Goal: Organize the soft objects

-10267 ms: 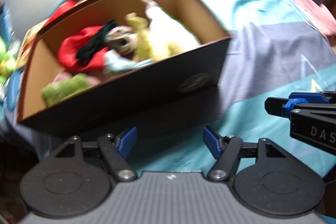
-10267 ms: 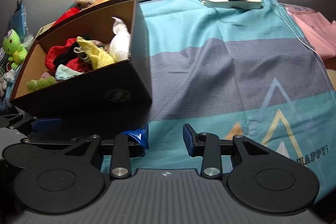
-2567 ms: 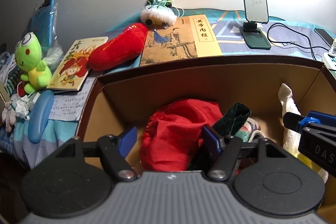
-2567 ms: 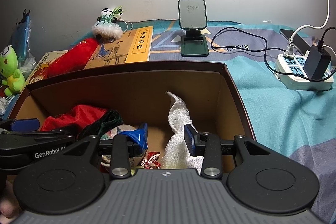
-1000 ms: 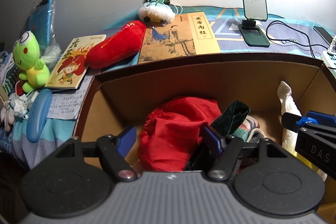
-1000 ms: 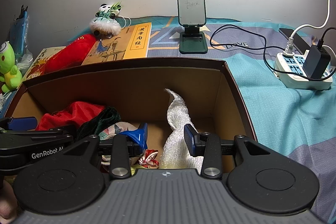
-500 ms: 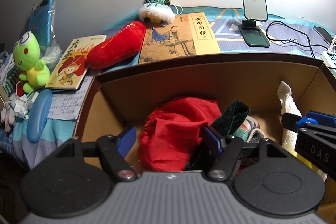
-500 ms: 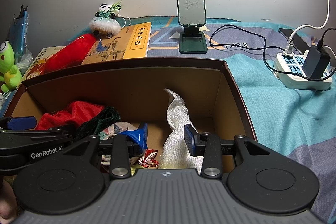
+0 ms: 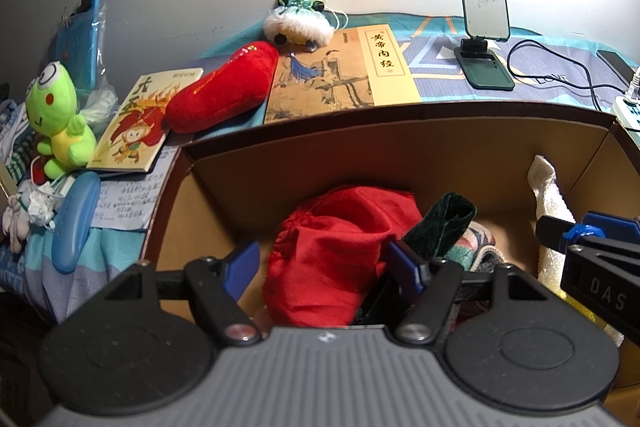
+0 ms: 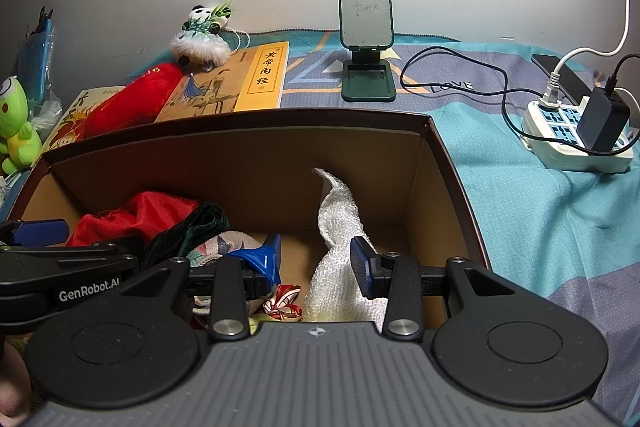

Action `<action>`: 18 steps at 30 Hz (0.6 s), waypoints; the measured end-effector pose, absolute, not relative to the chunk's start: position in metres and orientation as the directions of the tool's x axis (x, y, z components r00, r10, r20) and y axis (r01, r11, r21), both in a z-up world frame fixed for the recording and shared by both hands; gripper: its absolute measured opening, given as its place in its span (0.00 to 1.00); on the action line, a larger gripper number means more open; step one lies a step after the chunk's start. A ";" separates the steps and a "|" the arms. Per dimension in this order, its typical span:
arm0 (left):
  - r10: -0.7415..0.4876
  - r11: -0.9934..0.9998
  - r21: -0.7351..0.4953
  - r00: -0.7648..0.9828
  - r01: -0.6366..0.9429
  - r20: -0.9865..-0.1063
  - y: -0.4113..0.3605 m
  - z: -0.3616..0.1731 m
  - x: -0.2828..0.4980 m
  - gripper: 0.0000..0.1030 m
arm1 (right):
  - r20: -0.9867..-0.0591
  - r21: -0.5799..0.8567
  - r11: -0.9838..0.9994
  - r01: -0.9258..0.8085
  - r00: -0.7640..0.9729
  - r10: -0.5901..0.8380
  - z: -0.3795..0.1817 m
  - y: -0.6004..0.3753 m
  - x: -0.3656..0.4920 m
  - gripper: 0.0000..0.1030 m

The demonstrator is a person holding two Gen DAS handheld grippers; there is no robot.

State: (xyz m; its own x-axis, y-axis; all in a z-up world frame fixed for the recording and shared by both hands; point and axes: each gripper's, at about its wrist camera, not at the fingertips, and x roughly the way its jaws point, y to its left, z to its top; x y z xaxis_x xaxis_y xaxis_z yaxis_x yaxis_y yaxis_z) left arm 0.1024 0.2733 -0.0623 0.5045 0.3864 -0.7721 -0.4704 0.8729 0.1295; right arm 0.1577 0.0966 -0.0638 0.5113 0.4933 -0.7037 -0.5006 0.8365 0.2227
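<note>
Nothing has shifted over the last second: both my hands hang in the same spots above the cardboard box (image 9: 400, 147), which sits on the bed with the teal and grey sheet (image 10: 540, 211). My left gripper (image 9: 324, 263) has its fingers spread wide, empty, with the red cloth (image 9: 340, 247) lying in the box below and between them, not pinched. A dark green cloth (image 9: 444, 227) leans against it. My right gripper (image 10: 316, 263) has its fingers only a little apart, gripping nothing; the white towel (image 10: 340, 227) stands up in the box just behind its right finger. Behind the box lie a red plush (image 9: 224, 91), a book (image 9: 344, 71) and a phone stand (image 10: 366, 67).
</note>
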 end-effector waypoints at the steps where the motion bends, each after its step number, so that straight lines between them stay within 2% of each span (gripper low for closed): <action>1: 0.387 0.873 0.130 0.504 -0.471 -0.772 0.273 -0.062 0.102 0.69 | -0.704 0.222 0.836 -0.501 0.511 0.493 -0.064 0.096 0.158 0.21; 18: 0.388 0.873 0.136 0.499 -0.468 -0.774 0.275 -0.062 0.104 0.69 | -0.706 0.220 0.836 -0.503 0.510 0.492 -0.064 0.098 0.158 0.21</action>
